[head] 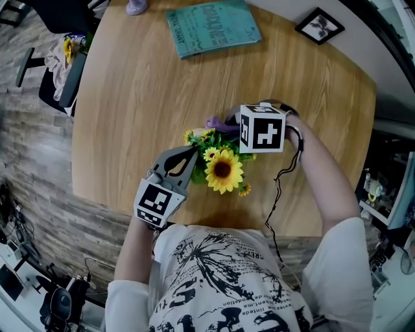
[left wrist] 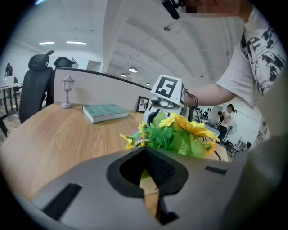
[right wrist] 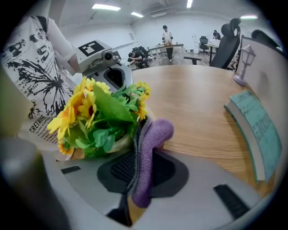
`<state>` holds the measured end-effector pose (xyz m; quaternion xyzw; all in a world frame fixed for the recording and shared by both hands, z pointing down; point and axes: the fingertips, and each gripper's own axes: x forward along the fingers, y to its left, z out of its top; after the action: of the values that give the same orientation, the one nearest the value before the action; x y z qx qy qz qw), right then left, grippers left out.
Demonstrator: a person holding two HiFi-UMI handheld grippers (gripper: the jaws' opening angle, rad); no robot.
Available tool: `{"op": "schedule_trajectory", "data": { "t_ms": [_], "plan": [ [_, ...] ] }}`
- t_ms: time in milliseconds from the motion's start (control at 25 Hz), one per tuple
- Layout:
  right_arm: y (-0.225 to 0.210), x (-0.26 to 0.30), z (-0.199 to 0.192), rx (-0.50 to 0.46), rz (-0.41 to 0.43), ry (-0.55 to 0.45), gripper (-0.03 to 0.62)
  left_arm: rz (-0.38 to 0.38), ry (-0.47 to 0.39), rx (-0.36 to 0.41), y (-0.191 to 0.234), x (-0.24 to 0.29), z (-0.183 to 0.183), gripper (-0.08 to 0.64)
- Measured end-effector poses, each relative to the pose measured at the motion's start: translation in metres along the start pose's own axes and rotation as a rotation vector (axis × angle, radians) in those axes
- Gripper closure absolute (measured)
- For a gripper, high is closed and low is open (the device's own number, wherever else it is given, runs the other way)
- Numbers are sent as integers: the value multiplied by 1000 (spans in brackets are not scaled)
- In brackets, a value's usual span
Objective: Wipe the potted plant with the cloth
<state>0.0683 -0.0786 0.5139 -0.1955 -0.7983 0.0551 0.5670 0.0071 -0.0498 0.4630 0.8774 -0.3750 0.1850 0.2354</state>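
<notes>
The potted plant (head: 222,168) has yellow sunflowers and green leaves and stands near the front edge of the round wooden table (head: 130,117). My right gripper (head: 233,122) is at the plant's far side, shut on a purple cloth (head: 217,122). In the right gripper view the cloth (right wrist: 155,132) sticks out of the shut jaws and lies against the leaves (right wrist: 108,117) and the pot's rim. My left gripper (head: 192,150) is at the plant's left side. Its jaws (left wrist: 146,150) are shut, I see nothing between them, and the plant (left wrist: 180,134) is just beyond the tips.
A teal book (head: 213,27) lies at the far side of the table, with a small framed picture (head: 320,26) to its right and a lamp base (head: 136,6) to its left. An office chair (head: 58,71) stands left of the table. A black cable (head: 279,188) hangs from the right gripper.
</notes>
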Motion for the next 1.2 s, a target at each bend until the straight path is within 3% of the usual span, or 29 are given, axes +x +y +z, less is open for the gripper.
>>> {"op": "schedule_trajectory", "data": {
  "t_ms": [400, 640, 720, 880, 1080, 1200],
  "plan": [
    [24, -2, -27, 74, 55, -3, 520, 25, 27, 12, 0, 1, -2, 557],
    [31, -5, -50, 233, 6, 35, 518, 31, 19, 32, 0, 0, -2, 557],
    [26, -10, -58, 283, -69, 58, 518, 37, -6, 30, 0, -1, -3, 556],
    [4, -39, -70, 360, -307, 69, 518, 53, -53, 2, 3, -2, -3, 555],
    [-10, -98, -25, 425, -545, -241, 518, 84, -39, 53, 5, -5, -1, 555],
    [-12, -128, 8, 401, -674, -311, 518, 85, -76, 78, 3, -14, 9, 555]
  ]
}}
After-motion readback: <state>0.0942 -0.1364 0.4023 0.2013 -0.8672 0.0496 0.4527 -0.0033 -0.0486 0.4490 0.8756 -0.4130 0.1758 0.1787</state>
